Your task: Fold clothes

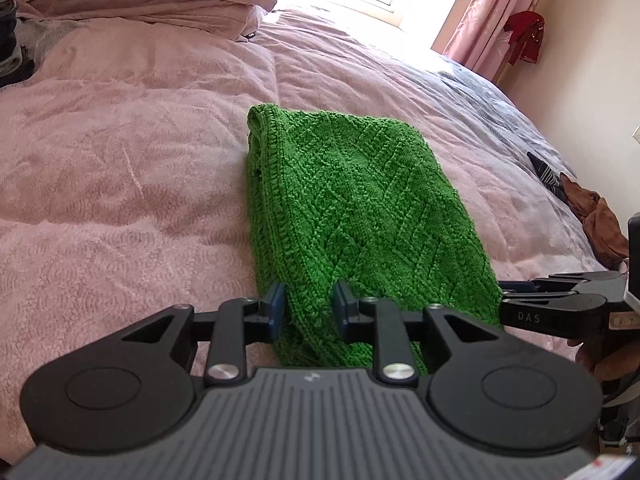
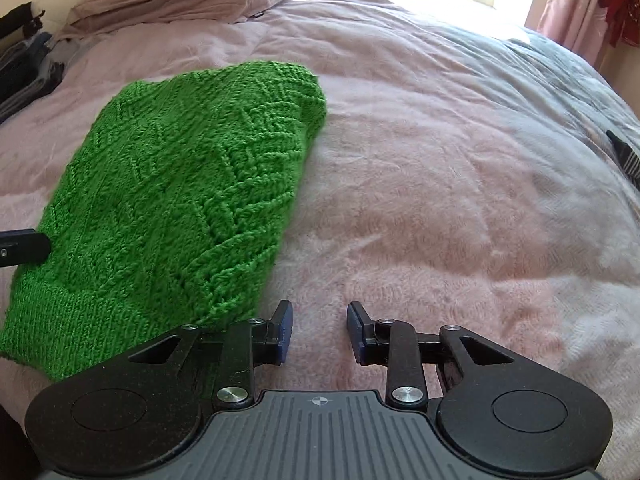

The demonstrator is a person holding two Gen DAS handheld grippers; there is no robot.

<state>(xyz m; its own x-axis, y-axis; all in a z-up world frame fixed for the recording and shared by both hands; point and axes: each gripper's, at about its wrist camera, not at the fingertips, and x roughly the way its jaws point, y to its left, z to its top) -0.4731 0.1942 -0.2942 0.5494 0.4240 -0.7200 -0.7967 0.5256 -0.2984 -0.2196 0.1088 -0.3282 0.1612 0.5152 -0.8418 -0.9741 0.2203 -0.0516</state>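
green knit (image 1: 352, 208) between parted left fingers (image 1: 276, 308)

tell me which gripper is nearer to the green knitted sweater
Left. The left gripper straddles the near edge of the folded green knitted sweater, pads apart. The right gripper is open over the pink blanket, just beside the sweater's corner.
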